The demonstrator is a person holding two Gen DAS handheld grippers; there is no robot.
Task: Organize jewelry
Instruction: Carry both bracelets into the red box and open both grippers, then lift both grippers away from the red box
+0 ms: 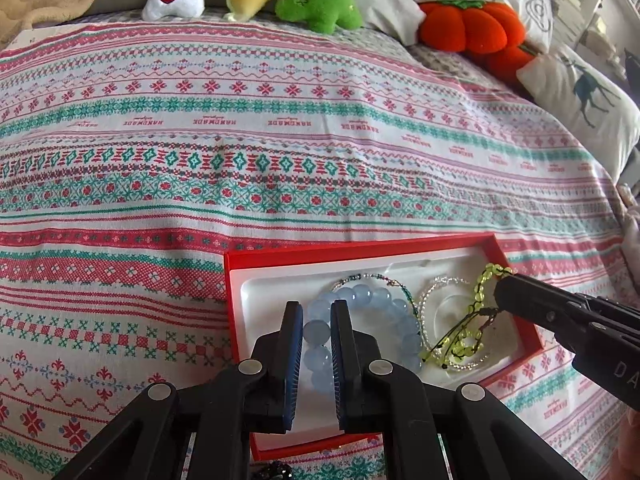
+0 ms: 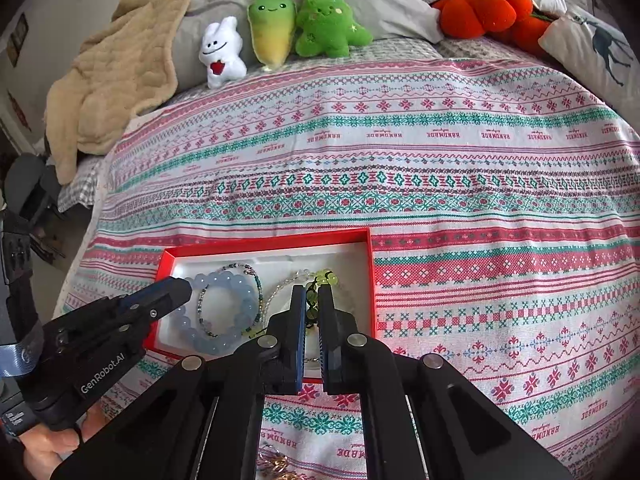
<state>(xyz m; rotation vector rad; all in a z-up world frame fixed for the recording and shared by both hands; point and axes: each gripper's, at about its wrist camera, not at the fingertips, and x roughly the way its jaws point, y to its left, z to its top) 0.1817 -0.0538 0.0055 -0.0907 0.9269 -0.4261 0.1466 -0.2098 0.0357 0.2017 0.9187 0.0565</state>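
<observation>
Left gripper (image 1: 316,312) clamped on blue bead bracelet (image 1: 372,300), right gripper (image 2: 313,296) pinching green bead bracelet (image 2: 326,278), both inside red box (image 2: 264,245); open bedspread (image 2: 480,200) beyond its rim.

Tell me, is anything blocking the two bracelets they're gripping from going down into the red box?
Nothing visible does. The left gripper holds the blue bracelet and the right gripper holds the green bracelet, both already over the red box, whose white tray holds only two thin bracelets.
</observation>
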